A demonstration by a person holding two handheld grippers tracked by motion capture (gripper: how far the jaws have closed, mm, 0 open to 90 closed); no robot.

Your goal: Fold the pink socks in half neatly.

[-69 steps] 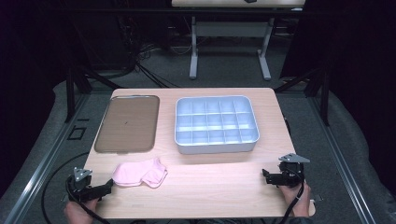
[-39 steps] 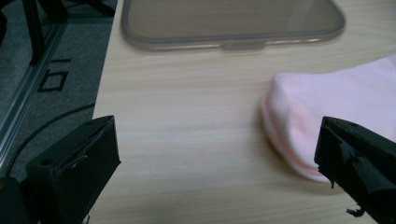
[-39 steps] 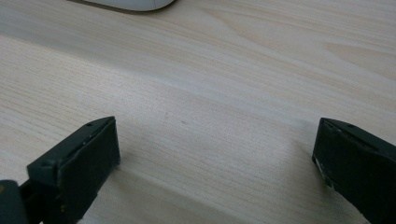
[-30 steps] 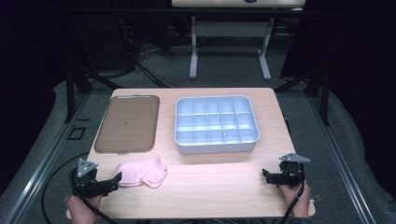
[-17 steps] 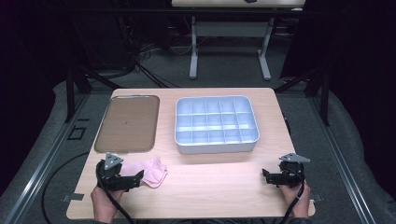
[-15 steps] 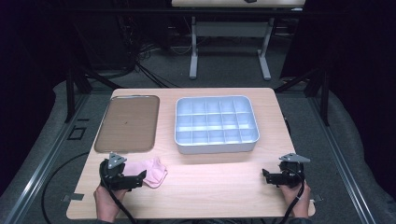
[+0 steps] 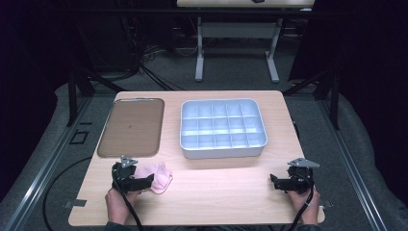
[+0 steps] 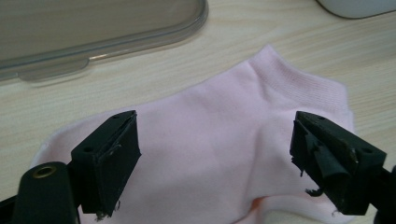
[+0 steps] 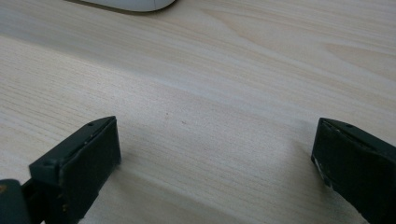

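Pink sock (image 8: 219, 140) lies between left gripper's (image 8: 215, 154) closing jaws.

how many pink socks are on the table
1 visible: a pink sock on the table's near left part, just below the lid, between the left hand-held gripper's open jaws. More may lie hidden underneath.

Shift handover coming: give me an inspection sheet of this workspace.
Surface: wooden table, flat, bare at the front middle.
Job's things: pink sock lying flat near the front left edge.
Clutter: clear lid at back left; white divided tray at back centre, its cells look empty.
Grippers: left gripper over the sock, jaws just been closing, pads astride it, not pressing; right gripper open over bare wood.
Cables: one cable trails from the left gripper.
Surroundings: dark floor, another table's legs behind.
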